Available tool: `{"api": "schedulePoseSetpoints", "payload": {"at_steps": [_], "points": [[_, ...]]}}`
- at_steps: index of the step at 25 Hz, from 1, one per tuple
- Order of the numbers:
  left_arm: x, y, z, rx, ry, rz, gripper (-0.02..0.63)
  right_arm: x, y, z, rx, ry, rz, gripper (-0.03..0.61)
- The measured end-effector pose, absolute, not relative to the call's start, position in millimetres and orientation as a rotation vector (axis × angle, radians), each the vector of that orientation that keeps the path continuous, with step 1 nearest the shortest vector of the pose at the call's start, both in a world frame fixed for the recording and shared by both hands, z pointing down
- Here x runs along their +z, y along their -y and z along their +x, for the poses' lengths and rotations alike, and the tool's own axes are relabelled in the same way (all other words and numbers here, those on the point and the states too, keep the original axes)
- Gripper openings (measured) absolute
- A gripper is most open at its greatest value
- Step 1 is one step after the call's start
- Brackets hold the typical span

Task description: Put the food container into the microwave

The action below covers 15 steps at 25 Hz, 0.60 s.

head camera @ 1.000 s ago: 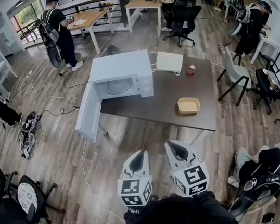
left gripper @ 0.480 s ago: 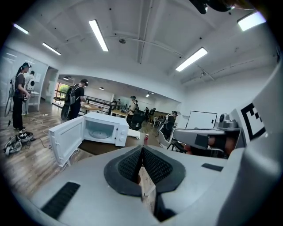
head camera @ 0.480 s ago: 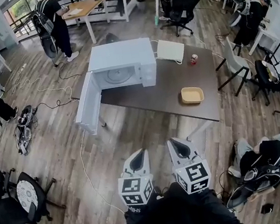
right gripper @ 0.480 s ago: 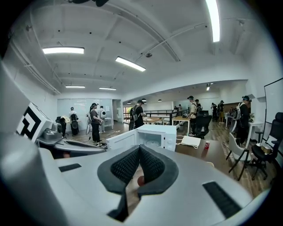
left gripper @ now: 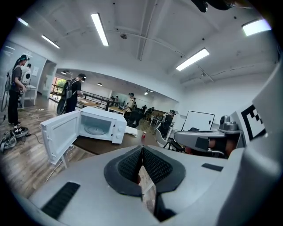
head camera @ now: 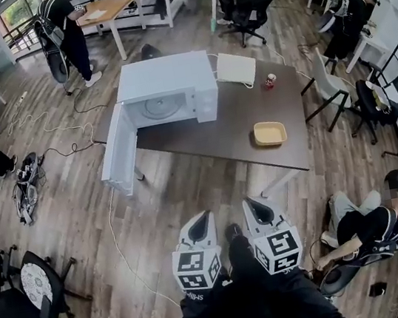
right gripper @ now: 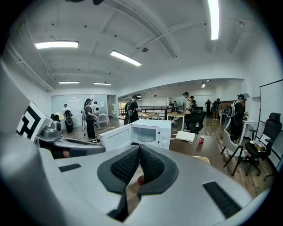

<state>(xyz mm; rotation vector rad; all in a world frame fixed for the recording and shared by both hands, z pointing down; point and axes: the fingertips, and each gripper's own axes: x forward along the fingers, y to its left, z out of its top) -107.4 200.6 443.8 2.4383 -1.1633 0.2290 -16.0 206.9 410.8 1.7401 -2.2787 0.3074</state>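
Broadly, wood-plank floor (head camera: 82, 225) fills the room, and a dark table (head camera: 218, 140) stands on it, far from the two grippers. On the far left part of the table sits a white microwave (head camera: 165, 85). Its door (head camera: 119, 148) is swung wide open toward the left and near side, past the table's edge, showing the glass plate (head camera: 157, 109) inside. A flat white pad (head camera: 236, 68) lies just right of the microwave at the far edge.

The left gripper (head camera: 200, 222) and right gripper (head camera: 257, 209) hover side by side over the floor on the near side, well apart from the table. Each is clenched, ribbed pads pressed tip to tip with nothing between them.

The yellow food container (head camera: 270, 133) rests on the near right part of the table, well apart from the microwave. A small red can (head camera: 270, 80) stands farther back, near the pad.
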Motion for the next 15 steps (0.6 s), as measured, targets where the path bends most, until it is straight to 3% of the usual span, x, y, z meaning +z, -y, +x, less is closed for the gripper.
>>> {"api": "schedulePoseSetpoints", "payload": {"at_steps": [15], "points": [[484.6, -60.3, -18.4, 0.329, 1.111, 2.448, 0.034, 462.1, -60.4, 90.8, 0.454, 2.187, 1.814, 0.023]]}}
